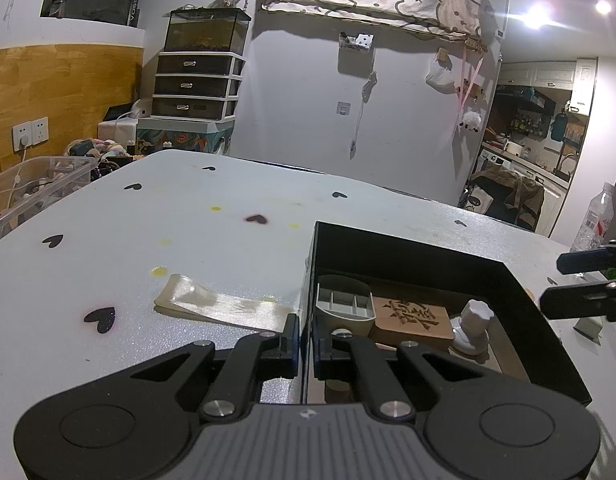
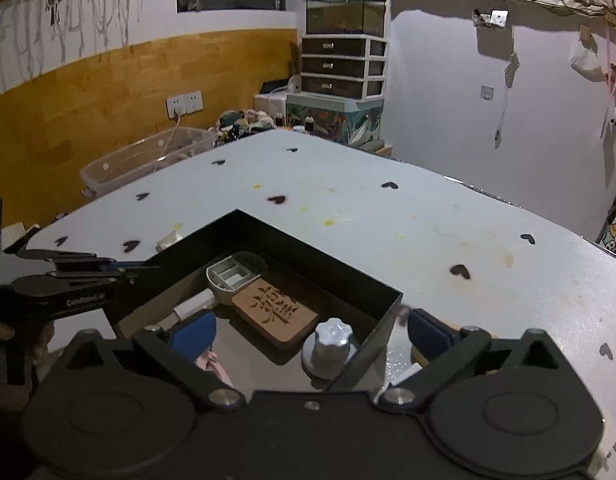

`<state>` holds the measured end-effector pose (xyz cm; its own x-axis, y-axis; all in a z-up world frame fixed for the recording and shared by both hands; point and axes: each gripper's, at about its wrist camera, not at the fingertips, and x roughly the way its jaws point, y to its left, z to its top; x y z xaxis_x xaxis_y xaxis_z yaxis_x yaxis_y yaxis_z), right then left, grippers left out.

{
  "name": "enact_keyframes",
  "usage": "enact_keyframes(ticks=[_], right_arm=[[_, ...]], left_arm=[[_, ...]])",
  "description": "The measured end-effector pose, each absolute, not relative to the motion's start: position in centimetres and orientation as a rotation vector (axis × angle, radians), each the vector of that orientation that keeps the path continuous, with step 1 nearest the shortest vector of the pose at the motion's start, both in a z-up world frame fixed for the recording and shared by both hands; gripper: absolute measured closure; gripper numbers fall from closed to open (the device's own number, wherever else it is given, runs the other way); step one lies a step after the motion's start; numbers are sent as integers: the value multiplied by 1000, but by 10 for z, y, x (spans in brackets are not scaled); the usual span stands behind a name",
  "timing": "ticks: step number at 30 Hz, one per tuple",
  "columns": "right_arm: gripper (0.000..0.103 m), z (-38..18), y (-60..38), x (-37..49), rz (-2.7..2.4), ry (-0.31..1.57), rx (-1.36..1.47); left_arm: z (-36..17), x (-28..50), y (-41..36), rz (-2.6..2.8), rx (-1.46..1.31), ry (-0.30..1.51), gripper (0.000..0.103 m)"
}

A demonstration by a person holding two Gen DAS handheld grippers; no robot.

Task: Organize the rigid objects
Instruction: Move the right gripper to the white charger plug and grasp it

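On the left of the white, heart-dotted table (image 1: 187, 216) lies a flat translucent packet (image 1: 223, 306). The left gripper (image 1: 306, 338) is pinched tight on the black box's (image 1: 412, 248) left wall. Inside the open-topped, matte black box, from left: a grey divided scoop-like holder (image 1: 344, 305), a brown wooden block cut with a character (image 1: 414, 316), then a white ridged-cap bottle (image 1: 474, 326) standing upright. The right gripper (image 2: 308, 330) hangs spread wide over the box's near corner, gripping nothing.
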<state>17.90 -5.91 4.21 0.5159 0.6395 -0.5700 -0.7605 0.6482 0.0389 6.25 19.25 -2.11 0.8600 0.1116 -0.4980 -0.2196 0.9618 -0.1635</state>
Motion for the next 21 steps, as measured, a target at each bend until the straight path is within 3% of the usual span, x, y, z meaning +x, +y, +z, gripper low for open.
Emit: enact_keyframes(ticks=[21], right_arm=[[0,43,-185,191,477,520,51]], left_arm=[[-21,62,192,176,-217,507,97]])
